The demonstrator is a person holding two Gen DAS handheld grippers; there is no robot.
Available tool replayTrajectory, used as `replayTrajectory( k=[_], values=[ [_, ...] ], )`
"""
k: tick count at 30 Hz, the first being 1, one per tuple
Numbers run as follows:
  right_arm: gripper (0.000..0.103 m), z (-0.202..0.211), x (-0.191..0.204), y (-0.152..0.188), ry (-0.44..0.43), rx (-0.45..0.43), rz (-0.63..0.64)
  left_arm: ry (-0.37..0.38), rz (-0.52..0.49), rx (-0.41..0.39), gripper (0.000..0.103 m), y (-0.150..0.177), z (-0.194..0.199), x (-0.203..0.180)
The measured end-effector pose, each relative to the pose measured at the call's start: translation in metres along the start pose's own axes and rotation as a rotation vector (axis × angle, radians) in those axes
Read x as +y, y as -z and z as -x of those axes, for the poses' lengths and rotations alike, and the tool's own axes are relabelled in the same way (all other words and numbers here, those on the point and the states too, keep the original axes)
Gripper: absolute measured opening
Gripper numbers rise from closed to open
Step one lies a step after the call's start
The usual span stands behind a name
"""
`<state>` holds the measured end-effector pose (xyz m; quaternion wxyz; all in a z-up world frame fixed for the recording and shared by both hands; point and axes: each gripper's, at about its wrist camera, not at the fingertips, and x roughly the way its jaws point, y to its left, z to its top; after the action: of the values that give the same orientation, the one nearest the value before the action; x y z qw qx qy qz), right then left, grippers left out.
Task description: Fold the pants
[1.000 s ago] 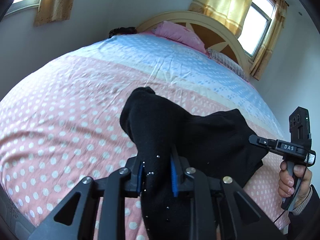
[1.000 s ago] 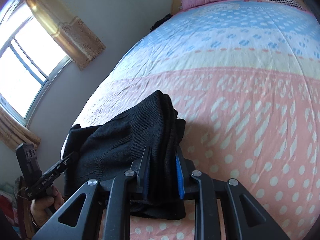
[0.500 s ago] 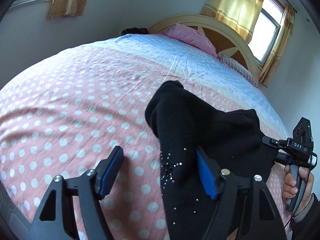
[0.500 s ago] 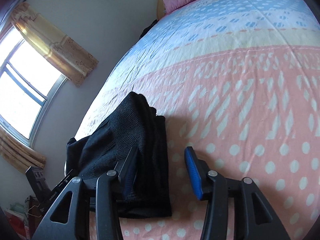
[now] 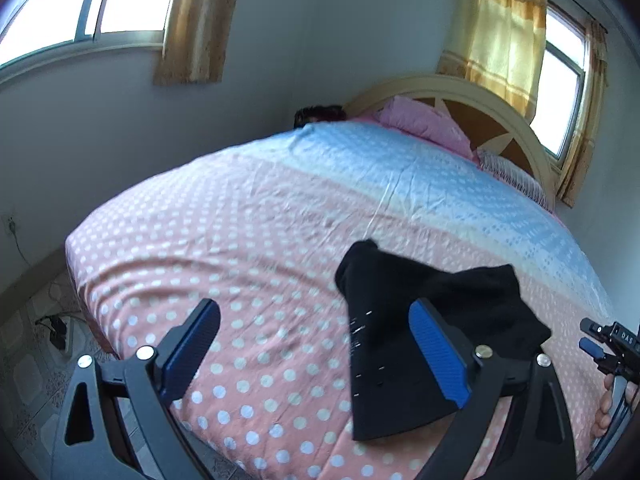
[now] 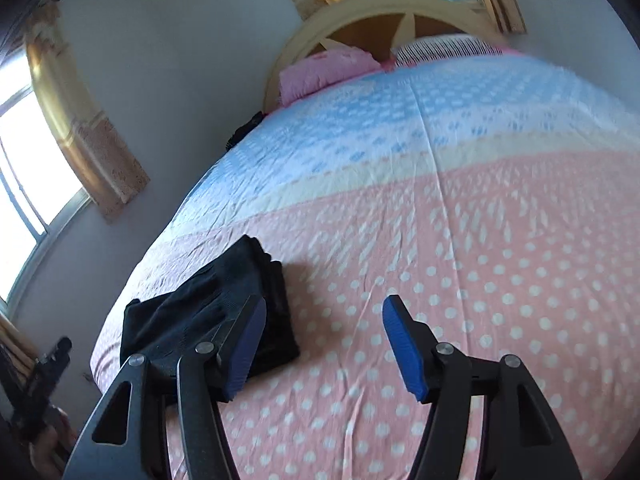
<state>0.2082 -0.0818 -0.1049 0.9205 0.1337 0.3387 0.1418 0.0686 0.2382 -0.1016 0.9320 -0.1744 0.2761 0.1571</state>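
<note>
The black pants [image 5: 404, 320] lie folded in a compact bundle on the pink dotted bedsheet [image 5: 240, 240], near the foot of the bed. My left gripper [image 5: 316, 312] hovers above them with its jaws opening wide. The pads press on nothing, and the bundle lies beneath and behind its right finger [image 5: 436, 348]. In the right wrist view the pants [image 6: 208, 312] sit to the left. My right gripper [image 6: 325, 312] is over bare sheet, jaws opening, with nothing between them. Its left finger [image 6: 244, 348] overlaps the bundle's edge. Each view shows the other hand-held gripper [image 5: 612, 344] [image 6: 44, 364] at its border.
A pink pillow [image 5: 424, 124] and a striped pillow [image 6: 444, 46] lie against the wooden headboard [image 5: 504, 120]. A dark item [image 5: 320, 114] sits at the far bed corner. Curtained windows flank the bed. The floor with a cable [image 5: 52, 328] lies beyond the bed's left edge.
Both grippers were shut on the pants one second ago. They have let go, opened and drawn back and up. The pants now rest on the bed.
</note>
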Motion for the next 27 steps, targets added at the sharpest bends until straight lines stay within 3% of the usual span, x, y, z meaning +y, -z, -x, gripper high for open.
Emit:
replayTrajectory(
  k=[5,10,18,27],
  values=[
    [0.068,0.067,0.058,0.01,0.027,-0.122,0.208,0.118,-0.065,-0.105,0.101,-0.015,0.048,-0.037],
    [0.071,0.109,0.088,0.017,0.014,-0.202,0.306,0.167,-0.113,-0.169,0.103,-0.023,0.078,-0.055],
    [0.072,0.123,0.096,0.022,0.007,-0.217,0.331,0.178,-0.12,-0.217,0.103,-0.031,0.091,-0.059],
    [0.072,0.127,0.097,0.027,0.003,-0.215,0.331,0.167,-0.123,-0.208,0.103,-0.025,0.091,-0.062]
  ],
)
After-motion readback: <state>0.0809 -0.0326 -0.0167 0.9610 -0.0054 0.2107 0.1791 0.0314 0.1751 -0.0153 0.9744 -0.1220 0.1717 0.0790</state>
